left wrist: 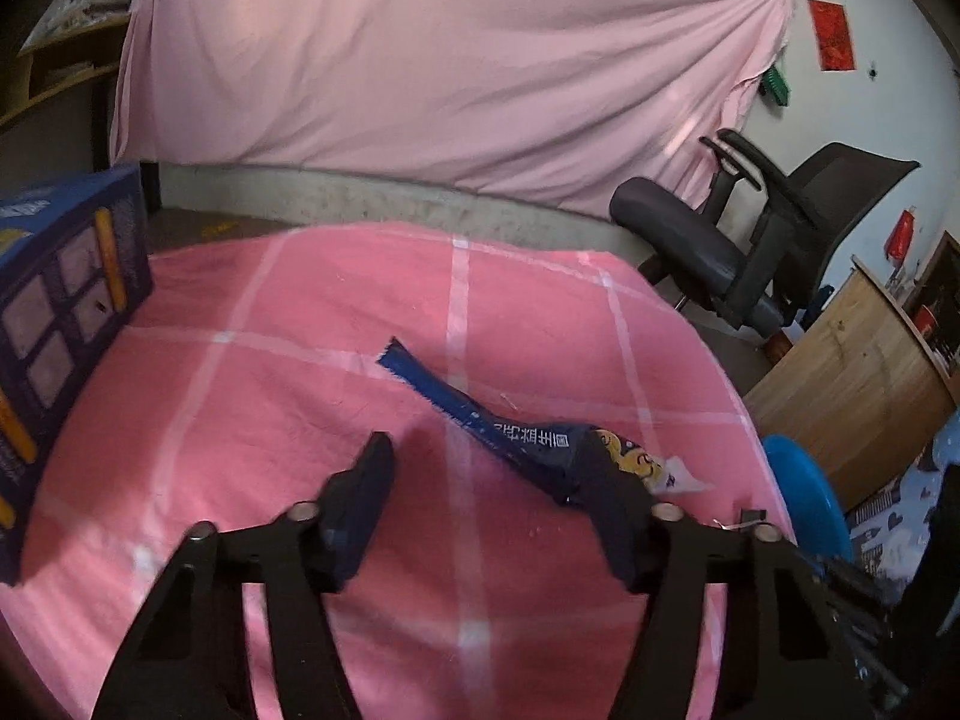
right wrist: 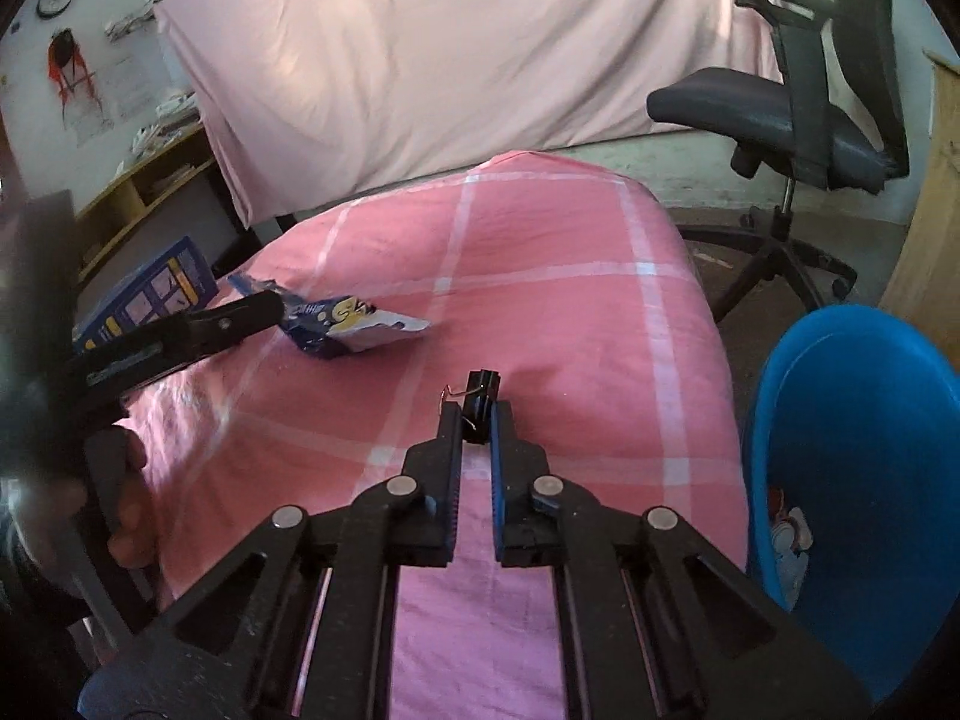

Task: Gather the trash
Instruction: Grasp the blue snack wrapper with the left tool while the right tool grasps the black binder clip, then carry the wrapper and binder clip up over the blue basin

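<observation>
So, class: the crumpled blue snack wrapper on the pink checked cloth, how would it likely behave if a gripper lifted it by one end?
The wrapper is creased, twisted thin film, so it would probably droop rather than stay straight. It looks torn open and flattened, so likely very light. Its glossy surface might slip between the pads.

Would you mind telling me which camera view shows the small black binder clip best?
The right wrist view: the black binder clip sits centred, pinched at the right tool's tips, wire handles visible, on the pink checked cloth. The left wrist view catches only a small part of it near its right edge.
</observation>
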Motion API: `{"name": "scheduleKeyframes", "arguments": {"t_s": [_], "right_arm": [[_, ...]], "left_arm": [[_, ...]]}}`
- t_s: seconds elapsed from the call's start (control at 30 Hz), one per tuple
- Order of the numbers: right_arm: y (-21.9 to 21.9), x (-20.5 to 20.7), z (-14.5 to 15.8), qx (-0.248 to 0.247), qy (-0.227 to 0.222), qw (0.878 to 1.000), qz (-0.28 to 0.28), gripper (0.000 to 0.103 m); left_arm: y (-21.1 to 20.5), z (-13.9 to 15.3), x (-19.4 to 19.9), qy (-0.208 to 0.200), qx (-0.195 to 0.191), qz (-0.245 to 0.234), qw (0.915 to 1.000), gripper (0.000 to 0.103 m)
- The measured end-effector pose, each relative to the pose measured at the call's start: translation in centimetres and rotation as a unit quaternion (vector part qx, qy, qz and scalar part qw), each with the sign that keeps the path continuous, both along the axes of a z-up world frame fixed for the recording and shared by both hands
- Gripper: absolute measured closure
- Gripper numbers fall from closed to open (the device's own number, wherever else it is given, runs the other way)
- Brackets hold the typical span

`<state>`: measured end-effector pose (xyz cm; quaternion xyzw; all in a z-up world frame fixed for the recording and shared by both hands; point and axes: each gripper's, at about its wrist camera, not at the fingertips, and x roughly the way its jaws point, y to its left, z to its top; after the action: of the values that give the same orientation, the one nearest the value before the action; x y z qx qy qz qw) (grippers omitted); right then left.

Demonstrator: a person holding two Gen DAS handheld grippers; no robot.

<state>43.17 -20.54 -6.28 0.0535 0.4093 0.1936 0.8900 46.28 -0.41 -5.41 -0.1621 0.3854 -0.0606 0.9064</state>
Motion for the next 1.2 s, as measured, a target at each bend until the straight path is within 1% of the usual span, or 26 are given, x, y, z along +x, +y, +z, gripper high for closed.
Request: {"name": "scheduleKeyframes", "arguments": {"t_s": [0.03,0.1,0.17,0.2,0.23,0.37,0.43,0.6,0.8,0.9,1.03,1.07,1.2], "right_arm": [[-0.1,0.0,0.0,0.005,0.002,1.0,0.0,0.068],[-0.3,0.0,-0.1,0.009,0.002,1.0,-0.001,0.068],[-0.2,-0.1,0.0,0.007,0.0,1.0,-0.003,0.068],[-0.2,-0.1,0.0,0.005,-0.001,1.0,-0.004,0.069],[-0.2,-0.2,0.1,0.002,-0.004,1.0,-0.005,0.069],[-0.2,-0.5,0.1,0.001,-0.011,1.0,-0.008,0.07],[-0.3,-0.8,0.3,0.0,-0.018,1.0,-0.011,0.07],[-0.6,-1.8,1.3,0.002,-0.054,0.998,-0.015,0.07],[-1.4,-3.6,2.9,0.013,-0.113,0.992,-0.046,0.07],[-1.9,-4.4,3.9,0.021,-0.143,0.988,-0.06,0.07],[-2.5,-5.9,5.7,0.034,-0.202,0.976,-0.074,0.07],[-2.8,-6.5,6.3,0.038,-0.222,0.971,-0.078,0.07],[-3.8,-8.1,8.0,0.049,-0.28,0.954,-0.092,0.07]], "left_arm": [[0.0,-0.1,0.5,0.008,-0.003,0.004,1.0,0.058],[0.0,-0.1,1.0,0.01,-0.01,0.013,0.9998,0.061],[0.0,-0.1,1.3,0.013,-0.015,0.013,0.9997,0.069],[-0.4,0.0,1.6,0.015,-0.013,0.012,0.9997,0.078],[-0.4,0.0,1.6,0.016,-0.013,0.009,0.9997,0.083],[-0.7,0.4,0.9,0.005,-0.009,0.005,0.9999,0.092],[-0.7,0.5,0.4,0.001,-0.014,0.006,0.9999,0.097],[-0.9,1.4,-1.4,-0.017,-0.009,0.002,0.9998,0.101],[-2.2,3.7,-3.7,-0.053,0.034,0.0,0.998,0.102],[-3.0,5.2,-5.2,-0.078,0.056,0.0,0.9954,0.102],[-4.2,7.4,-6.9,-0.118,0.071,0.001,0.9905,0.102],[-4.6,7.8,-7.1,-0.125,0.074,0.001,0.9893,0.102],[-6.3,9.6,-8.5,-0.165,0.089,-0.007,0.9822,0.102]]}}
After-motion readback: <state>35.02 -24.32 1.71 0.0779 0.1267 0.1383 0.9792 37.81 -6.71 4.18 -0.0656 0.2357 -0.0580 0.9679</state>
